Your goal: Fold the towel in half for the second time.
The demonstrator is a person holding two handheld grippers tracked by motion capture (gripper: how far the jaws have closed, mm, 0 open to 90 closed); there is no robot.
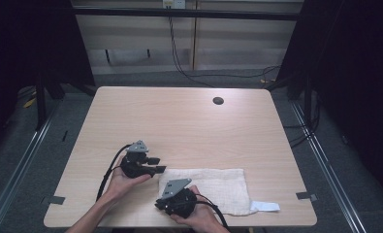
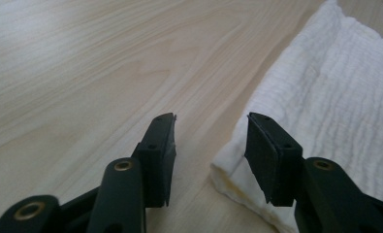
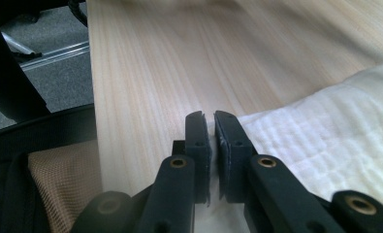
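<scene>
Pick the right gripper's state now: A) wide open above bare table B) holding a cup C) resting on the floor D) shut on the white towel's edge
D: in the right gripper view the right gripper has its jaws nearly together, pinching the white towel at its corner on the table.

We find no legible text, brand, number or sign in any view; the white tag (image 1: pixel 265 206) at the corner of the towel (image 1: pixel 218 187) is too small and too blurred for us to read
</scene>
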